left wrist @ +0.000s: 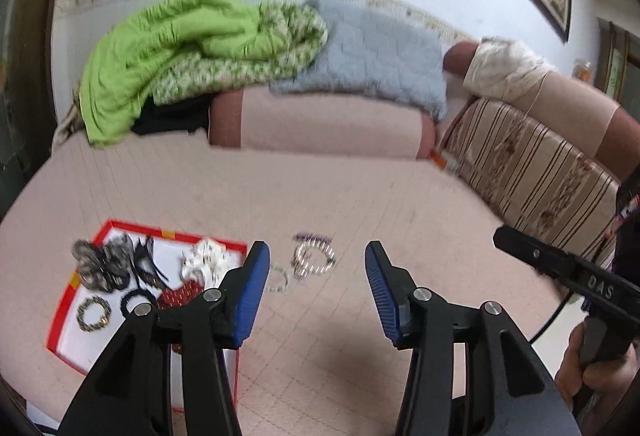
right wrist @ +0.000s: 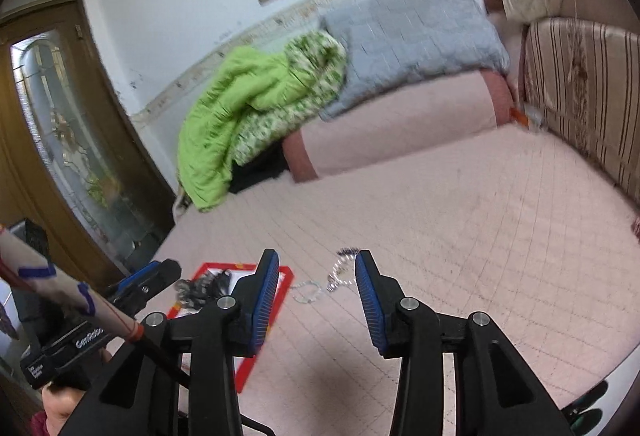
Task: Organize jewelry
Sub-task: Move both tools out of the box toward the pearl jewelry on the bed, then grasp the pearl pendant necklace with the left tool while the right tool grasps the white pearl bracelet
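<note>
Both jaws apart, nothing between them: left hand-held gripper (left wrist: 317, 256), right hand-held gripper (right wrist: 317, 264). Red-rimmed box (left wrist: 64, 300) on the pink bed (left wrist: 360, 204) holds hair ties and jewelry. Beaded bracelets (left wrist: 314, 260) lie loose on the bed just beside it.

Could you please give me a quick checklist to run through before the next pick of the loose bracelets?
1. Left gripper open and holding nothing: ok.
2. Right gripper open and holding nothing: ok.
3. Red-rimmed box uncovered, jewelry already inside: ok.
4. Beaded bracelets outside the box, lying on the pink bedspread: not ok.
5. Clear-bead bracelet apart from the box wall: cannot tell, blurred.
6. Neither gripper touches a bracelet: ok.
</note>
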Available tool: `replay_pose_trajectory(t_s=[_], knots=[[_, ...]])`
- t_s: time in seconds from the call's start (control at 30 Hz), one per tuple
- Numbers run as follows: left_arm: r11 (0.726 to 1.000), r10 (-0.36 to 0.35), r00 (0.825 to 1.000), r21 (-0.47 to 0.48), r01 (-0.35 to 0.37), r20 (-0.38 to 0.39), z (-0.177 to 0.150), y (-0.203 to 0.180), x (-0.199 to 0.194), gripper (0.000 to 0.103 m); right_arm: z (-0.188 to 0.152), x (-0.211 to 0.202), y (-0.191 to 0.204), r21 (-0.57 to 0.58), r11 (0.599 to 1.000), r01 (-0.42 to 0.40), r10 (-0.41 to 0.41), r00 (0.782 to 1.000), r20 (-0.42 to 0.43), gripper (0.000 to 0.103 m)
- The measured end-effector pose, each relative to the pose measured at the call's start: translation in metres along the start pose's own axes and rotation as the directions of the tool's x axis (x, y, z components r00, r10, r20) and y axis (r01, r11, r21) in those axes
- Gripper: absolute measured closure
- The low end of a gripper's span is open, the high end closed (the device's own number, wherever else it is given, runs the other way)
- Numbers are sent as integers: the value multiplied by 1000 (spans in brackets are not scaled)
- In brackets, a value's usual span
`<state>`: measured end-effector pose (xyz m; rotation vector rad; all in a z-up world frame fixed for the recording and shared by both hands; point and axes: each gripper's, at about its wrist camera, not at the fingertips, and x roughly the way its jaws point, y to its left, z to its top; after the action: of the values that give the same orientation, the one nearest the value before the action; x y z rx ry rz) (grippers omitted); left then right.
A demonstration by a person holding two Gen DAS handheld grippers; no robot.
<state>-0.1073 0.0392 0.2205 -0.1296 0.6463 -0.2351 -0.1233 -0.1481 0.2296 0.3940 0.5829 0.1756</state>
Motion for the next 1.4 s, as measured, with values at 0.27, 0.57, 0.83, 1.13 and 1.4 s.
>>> replay_pose_trajectory(t_s=[0.27,0.57,0.83,1.13,1.4], knots=[[999,0,997,36,2,-76,-32,18,67,55,-20,87,-40,68,997,43,-33,989,-146,60],[1000,4,998,17,-3,-66,-64,32,110,55,-35,176,-57,102,991,84,-54,964,-262,60],[999,18,999,51,-17,-27,-64,38,120,54,-34,257,-63,100,984,145,-104,936,-336,60],[1000,1,997,26,1,-73,-62,42,140,54,-39,307,-50,-163,963,214,-262,887,-380,89],[998,-8,994,61,14,-112,-61,29,144,54,-26,269,-81,-7,980,198,-191,932,-308,91]])
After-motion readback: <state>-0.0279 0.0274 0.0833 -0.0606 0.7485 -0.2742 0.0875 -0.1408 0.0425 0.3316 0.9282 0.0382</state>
